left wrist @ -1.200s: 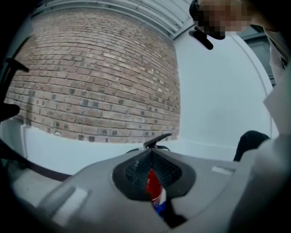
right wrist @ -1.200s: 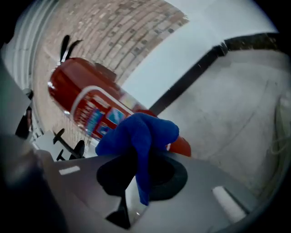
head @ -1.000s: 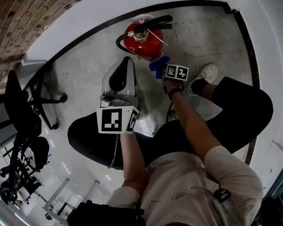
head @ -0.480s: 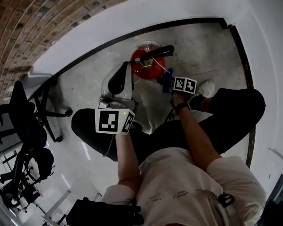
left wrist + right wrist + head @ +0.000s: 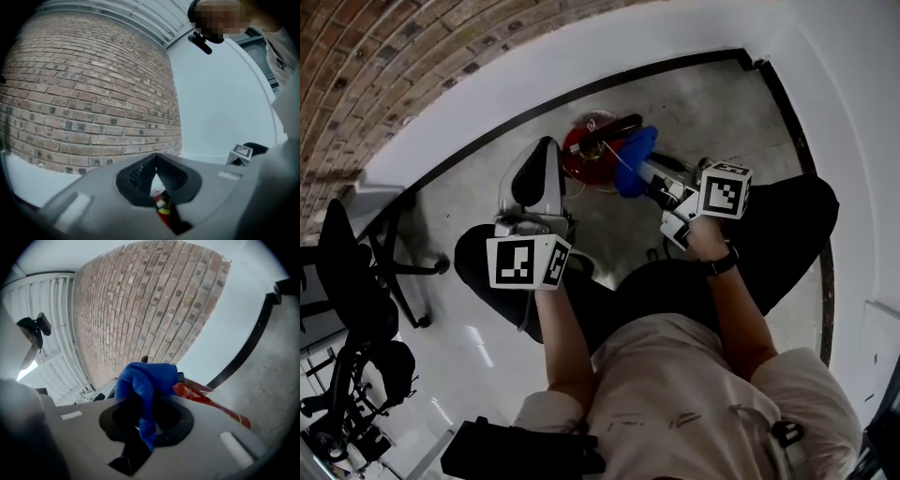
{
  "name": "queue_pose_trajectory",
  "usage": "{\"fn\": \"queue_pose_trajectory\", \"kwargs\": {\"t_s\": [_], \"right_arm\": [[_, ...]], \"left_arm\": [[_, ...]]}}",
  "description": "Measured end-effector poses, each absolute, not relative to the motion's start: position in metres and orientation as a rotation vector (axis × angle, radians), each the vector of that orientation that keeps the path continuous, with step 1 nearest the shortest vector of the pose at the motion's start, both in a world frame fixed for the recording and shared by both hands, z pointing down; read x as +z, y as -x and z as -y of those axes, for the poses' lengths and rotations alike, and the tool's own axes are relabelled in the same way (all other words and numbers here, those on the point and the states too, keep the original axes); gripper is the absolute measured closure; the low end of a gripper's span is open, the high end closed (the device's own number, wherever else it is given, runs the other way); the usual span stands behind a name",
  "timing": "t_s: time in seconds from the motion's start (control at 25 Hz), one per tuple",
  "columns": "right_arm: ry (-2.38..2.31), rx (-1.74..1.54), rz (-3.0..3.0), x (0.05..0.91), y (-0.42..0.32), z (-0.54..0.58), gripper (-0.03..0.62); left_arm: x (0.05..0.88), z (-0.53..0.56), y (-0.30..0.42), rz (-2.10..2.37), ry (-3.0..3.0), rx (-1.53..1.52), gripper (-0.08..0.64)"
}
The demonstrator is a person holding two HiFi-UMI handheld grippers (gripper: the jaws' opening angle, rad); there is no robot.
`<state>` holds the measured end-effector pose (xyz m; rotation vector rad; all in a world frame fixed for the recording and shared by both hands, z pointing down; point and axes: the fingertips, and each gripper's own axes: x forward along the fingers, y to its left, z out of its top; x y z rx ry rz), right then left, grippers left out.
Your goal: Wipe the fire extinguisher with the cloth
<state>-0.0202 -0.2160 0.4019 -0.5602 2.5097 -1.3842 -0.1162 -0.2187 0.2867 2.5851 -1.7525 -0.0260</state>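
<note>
the right gripper (image 5: 145, 417) has its jaws closed on the blue cloth (image 5: 147, 379), which bulges out before them, close by the top of the red fire extinguisher (image 5: 579, 163). the left gripper (image 5: 156, 160) jaws meet at the tips, holding nothing; the extinguisher stands beyond them.

The cloth (image 5: 635, 160) lies just right of the fire extinguisher (image 5: 579, 161), seemingly touching; left claw (image 5: 546, 145) opposite.

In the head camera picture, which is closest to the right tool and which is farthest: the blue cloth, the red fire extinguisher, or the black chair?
1. Blue cloth: pinched in the right tool itself, so nearest.
2. Fire extinguisher: just to the left of the cloth.
3. Black chair: far off at the left edge of the picture.
</note>
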Motion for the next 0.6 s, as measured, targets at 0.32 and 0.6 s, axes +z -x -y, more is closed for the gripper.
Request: {"fn": "queue_pose_trajectory", "kwargs": {"t_s": [0.32, 0.6], "right_arm": [[0.426, -1.649, -2.041, 0.447, 0.012, 0.23, 0.534], [0.789, -1.887, -2.235, 0.574, 0.005, 0.222, 0.535]], "left_arm": [[0.294, 0.213, 0.121, 1.764, -2.563, 0.017, 0.558], [0.295, 0.216, 0.126, 1.774, -2.547, 0.024, 0.558]]}}
